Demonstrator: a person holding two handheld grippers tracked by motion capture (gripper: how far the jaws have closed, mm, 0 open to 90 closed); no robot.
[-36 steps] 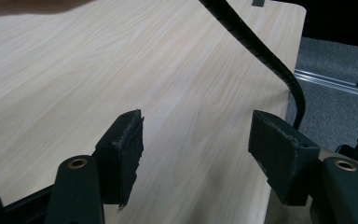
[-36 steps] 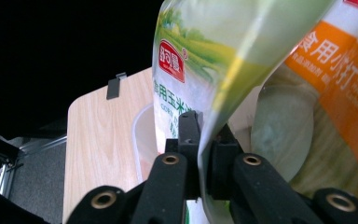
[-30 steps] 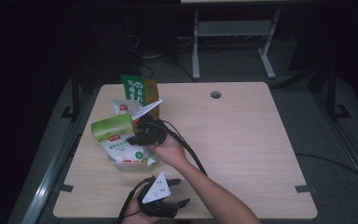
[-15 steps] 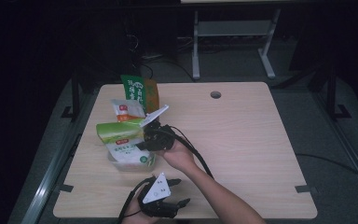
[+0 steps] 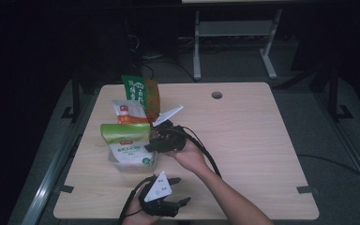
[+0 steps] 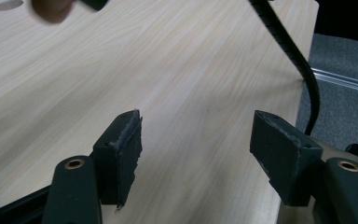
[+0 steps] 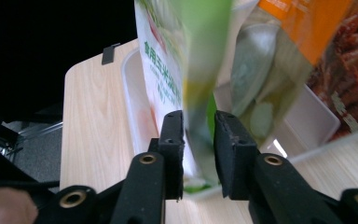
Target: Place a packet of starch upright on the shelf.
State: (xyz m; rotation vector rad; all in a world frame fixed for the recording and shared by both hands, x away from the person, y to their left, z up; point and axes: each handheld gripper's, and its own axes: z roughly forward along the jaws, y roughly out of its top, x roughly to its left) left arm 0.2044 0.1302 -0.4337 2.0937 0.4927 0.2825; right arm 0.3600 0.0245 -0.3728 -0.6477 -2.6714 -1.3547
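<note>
Green packet (image 5: pixel 124 132) lower now, into white tray (image 5: pixel 116 163), right gripper's (image 5: pixel 151 145) jaws clamped.

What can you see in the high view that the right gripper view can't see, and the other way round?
The high view alone takes in the whole table, the person's arm, the round hole and the left hand-held gripper resting open near the front edge. The right gripper view alone shows, up close, the right hand-held gripper with its jaws clamped on the edge of the green packet. Both show that packet, the white tray and the orange bag.
</note>
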